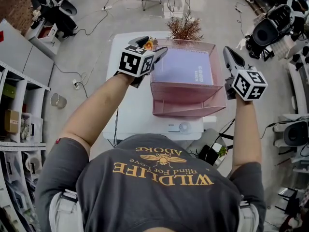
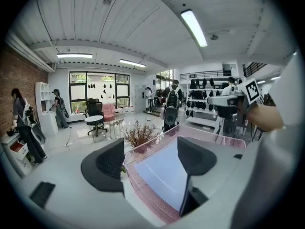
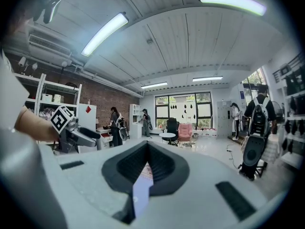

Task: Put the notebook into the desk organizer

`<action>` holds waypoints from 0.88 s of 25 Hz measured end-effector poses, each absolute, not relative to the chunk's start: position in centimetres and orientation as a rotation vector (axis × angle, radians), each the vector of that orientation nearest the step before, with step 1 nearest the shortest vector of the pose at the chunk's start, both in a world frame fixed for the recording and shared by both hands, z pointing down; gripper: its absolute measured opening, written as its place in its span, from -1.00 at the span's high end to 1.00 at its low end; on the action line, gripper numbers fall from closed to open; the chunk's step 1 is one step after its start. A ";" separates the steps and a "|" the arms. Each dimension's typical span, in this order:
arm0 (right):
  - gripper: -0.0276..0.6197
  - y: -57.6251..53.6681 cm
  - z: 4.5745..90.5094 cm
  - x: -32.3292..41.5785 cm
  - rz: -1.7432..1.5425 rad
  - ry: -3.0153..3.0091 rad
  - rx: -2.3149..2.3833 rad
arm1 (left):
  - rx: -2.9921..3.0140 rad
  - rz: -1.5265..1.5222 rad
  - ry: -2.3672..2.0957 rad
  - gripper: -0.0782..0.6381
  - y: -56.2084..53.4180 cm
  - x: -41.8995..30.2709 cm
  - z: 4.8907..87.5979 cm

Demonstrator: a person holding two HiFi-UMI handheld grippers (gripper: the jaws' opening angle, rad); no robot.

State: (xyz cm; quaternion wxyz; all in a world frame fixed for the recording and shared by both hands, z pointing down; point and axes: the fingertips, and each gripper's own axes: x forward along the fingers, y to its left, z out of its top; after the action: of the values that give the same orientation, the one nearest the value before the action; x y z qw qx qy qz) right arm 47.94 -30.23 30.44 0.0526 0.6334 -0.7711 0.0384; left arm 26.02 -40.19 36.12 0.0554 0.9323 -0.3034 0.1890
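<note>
Grey shirt (image 1: 159,187) nearest; beyond it the left gripper (image 2: 151,149) stood with jaws apart and empty, the right gripper (image 3: 147,151) pinched together on nothing. Below, the notebook (image 1: 186,66) lay flat inside the pink desk organizer (image 1: 188,108); best, I judged, to lift both clear without nudging it.

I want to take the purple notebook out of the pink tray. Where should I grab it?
Probably by its near edge, coming from the person's side. The notebook lies flat in the desk organizer, whose mesh walls fence its left, right and far sides. Only the front looks open for fingers to slip over and under.
</note>
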 end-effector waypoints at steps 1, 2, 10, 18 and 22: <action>0.91 -30.4 30.3 47.5 0.114 -2.351 1.920 | 2.834 0.546 -0.917 -0.19 -40.1 25.6 35.7; 0.91 -30.6 30.2 47.0 0.111 -2.359 1.914 | 2.838 0.519 -0.914 -0.18 -40.1 25.2 35.2; 0.91 -31.9 28.8 41.4 0.091 -2.429 1.857 | 2.869 0.311 -0.910 0.01 -39.5 19.6 31.6; 0.91 -33.5 27.8 31.1 0.077 -2.504 1.784 | 2.918 0.151 -0.967 0.32 -39.5 9.4 29.0; 0.91 -34.3 27.8 25.2 0.079 -2.543 1.754 | 2.930 0.098 -0.986 0.50 -39.9 3.4 28.9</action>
State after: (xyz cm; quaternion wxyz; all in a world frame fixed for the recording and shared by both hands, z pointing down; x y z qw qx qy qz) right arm 25.21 -34.31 27.79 0.0258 0.5675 -0.8226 0.0256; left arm 3.39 -39.89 28.90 0.0242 0.9471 -0.3186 0.0317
